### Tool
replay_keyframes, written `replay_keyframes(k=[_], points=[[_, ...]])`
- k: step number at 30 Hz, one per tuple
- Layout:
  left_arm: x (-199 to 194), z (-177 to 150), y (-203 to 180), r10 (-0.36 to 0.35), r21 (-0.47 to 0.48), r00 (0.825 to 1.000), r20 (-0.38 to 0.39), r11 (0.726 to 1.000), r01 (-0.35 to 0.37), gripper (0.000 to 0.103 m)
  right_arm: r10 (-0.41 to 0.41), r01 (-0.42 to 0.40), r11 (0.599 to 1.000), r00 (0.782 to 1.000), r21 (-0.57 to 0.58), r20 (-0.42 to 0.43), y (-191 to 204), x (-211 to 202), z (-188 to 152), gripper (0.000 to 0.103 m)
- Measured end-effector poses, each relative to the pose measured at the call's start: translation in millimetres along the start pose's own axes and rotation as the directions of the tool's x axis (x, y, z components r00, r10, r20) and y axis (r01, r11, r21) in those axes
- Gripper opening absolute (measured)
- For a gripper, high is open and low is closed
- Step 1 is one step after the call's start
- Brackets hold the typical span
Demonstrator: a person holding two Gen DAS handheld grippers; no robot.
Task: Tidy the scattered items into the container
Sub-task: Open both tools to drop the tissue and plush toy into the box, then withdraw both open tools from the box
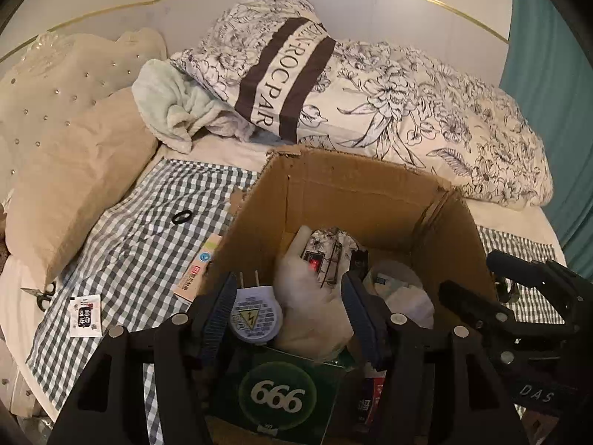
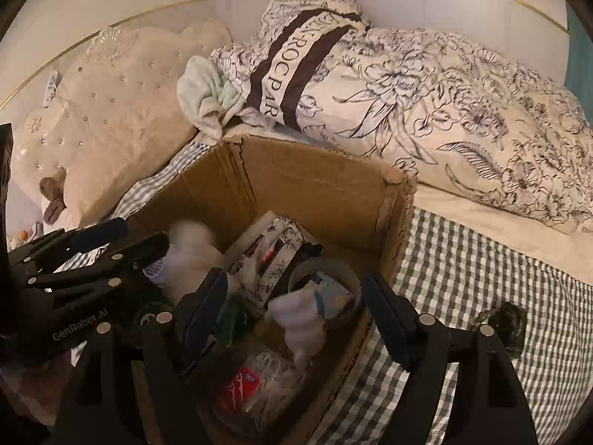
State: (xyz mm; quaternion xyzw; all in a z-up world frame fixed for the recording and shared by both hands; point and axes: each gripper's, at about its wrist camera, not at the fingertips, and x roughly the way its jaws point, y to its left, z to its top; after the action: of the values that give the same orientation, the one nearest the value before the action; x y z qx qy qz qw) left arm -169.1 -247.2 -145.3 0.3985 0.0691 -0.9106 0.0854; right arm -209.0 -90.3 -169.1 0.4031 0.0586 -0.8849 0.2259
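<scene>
An open cardboard box [image 1: 344, 189] stands on the checked bedcover and also shows in the right wrist view [image 2: 296, 178]. It holds a white plug adapter [image 1: 254, 317], a pale soft item [image 1: 315, 307], a green "666" pack [image 1: 278, 396], a tape roll [image 2: 326, 278] and a floral pouch [image 2: 274, 244]. My left gripper [image 1: 291, 319] is open over the box, with the adapter and soft item between its fingers. My right gripper [image 2: 296, 304] is open over the box too. Outside the box lie a black ring [image 1: 181, 216], a long pink pack [image 1: 196, 270], a white sachet [image 1: 86, 315] and scissors [image 1: 42, 294].
Beige pillows [image 1: 70, 141] lie at the left, a floral duvet [image 1: 426, 111] and a pale green towel [image 1: 174, 107] behind the box. A small dark object [image 2: 509, 324] lies on the cover to the box's right. The headboard wall is behind.
</scene>
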Motion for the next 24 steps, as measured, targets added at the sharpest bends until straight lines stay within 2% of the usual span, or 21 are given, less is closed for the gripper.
replay_keyframes(k=[11,19,24], points=[[-57,11,-16,-0.016,0.011,0.996,0.085,1.0,0.015,0.069,-0.032,0.031,0.999,0.997,0.016,0.076,-7,-62,2,0.076],[-101,10,-33,-0.019,0.028,0.988,0.153,0.999,0.015,0.084,-0.06,0.056,0.998,0.989,0.04,0.133,-18,-114,-5,0.077],[-127,10,-40,-0.018,0.026,0.979,0.202,1.0,0.013,0.098,-0.074,0.066,0.997,0.981,0.047,0.182,-21,-149,-8,0.084]])
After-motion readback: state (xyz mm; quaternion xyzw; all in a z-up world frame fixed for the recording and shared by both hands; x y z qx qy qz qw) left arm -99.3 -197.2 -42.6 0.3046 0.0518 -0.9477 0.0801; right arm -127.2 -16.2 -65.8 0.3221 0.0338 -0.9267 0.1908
